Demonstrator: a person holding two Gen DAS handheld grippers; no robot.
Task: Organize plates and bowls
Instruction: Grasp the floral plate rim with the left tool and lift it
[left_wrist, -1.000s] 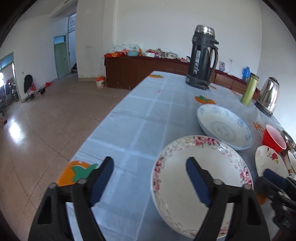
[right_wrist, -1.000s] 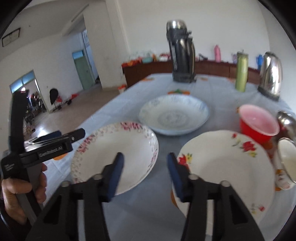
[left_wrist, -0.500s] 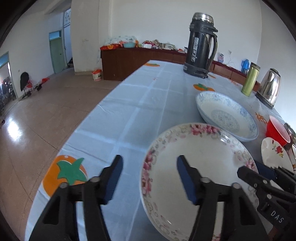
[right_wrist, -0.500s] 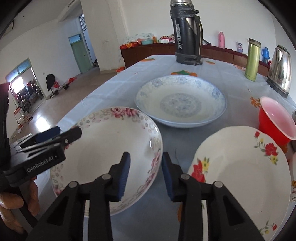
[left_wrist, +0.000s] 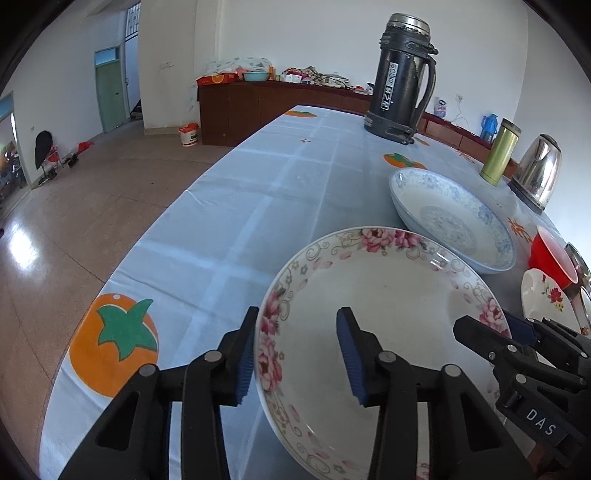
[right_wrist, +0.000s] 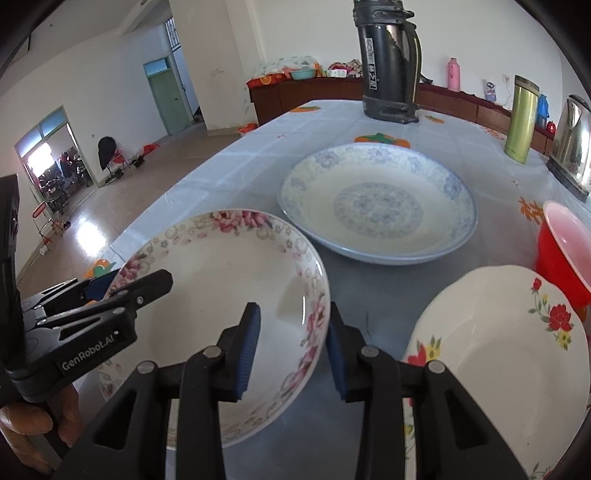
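A: Where is the pink-flowered plate (left_wrist: 380, 317)?

B: Between the two grippers, right side up on the table (left_wrist: 236, 206). It is round, so it has no long axis; its hollow faces up. The left gripper (left_wrist: 295, 354) straddles its left rim: one blue pad sits outside the rim, the other over the inside.

A: Pinching it?

B: Its jaws have just been closing with the rim between them, but a gap shows at the inner pad, so they stand apart. The right gripper (right_wrist: 291, 347) straddles the opposite rim, jaws narrowly apart; I cannot tell whether its pads press the plate.

A: What lies beyond?

B: Ahead of both grippers, a blue-patterned plate (right_wrist: 376, 203). Just right of the right gripper, a white plate with red flowers (right_wrist: 498, 362), and past it a red cup (right_wrist: 565, 251). Farther ahead stand a black thermos (left_wrist: 402, 77), a green flask (right_wrist: 522, 118) and a steel kettle (left_wrist: 537, 171).

A: Any writing?

B: "GenRobot.AI" on the left gripper's body in the right wrist view; "DAS" on the right gripper's body in the left wrist view. The thermos has a white label I cannot read. An orange fruit print (left_wrist: 114, 347) sits on the cloth, left of the left gripper.
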